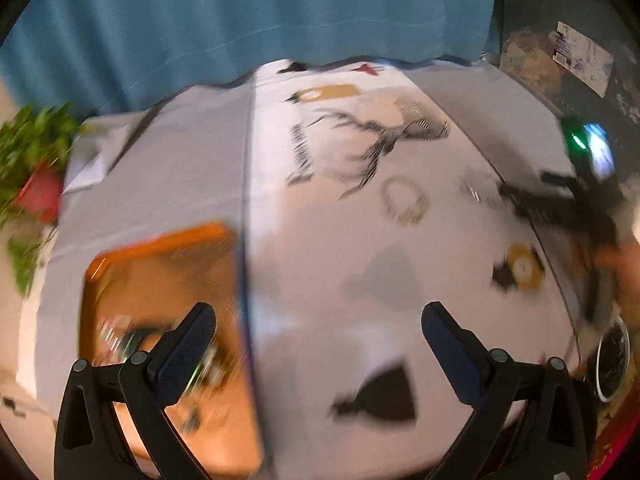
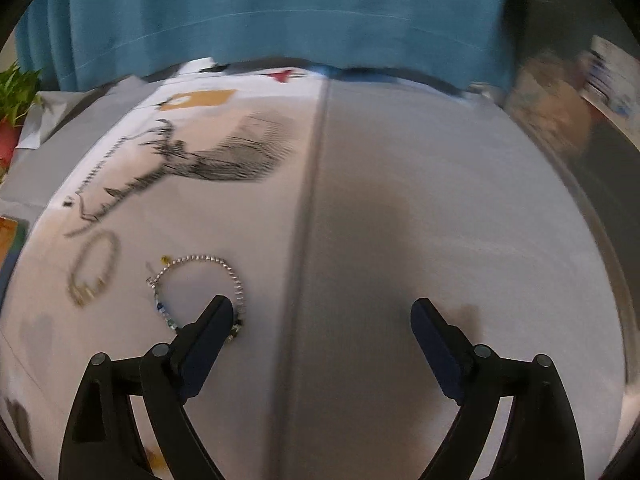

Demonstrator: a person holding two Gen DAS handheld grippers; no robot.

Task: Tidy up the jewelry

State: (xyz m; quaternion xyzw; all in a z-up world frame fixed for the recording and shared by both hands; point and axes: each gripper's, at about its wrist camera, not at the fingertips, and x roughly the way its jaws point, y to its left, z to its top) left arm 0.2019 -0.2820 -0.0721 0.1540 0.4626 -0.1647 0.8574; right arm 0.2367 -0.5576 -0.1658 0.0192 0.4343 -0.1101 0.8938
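Note:
My left gripper (image 1: 319, 314) hangs open over the white deer-print cloth (image 1: 372, 272), with nothing between its fingers. Its left finger (image 1: 188, 356) sits above the right part of an orange tray (image 1: 168, 256) that holds blurred jewelry (image 1: 120, 340). Farther off on the cloth lie a pale bracelet (image 1: 404, 200) and a second, fainter one (image 1: 476, 190). My right gripper (image 2: 322, 308) is open and empty above the cloth. A silver beaded bracelet (image 2: 204, 258) lies just left of it, partly hidden behind the left finger (image 2: 208, 336). A gold-toned bracelet (image 2: 113, 252) lies further left.
A blue curtain (image 2: 280, 12) hangs behind the table. A potted plant (image 1: 36, 152) stands at the far left. At the right of the left wrist view are a dark blurred device with a green light (image 1: 580, 200), a person's hand (image 1: 624, 268) and a round dark dish (image 1: 612, 360).

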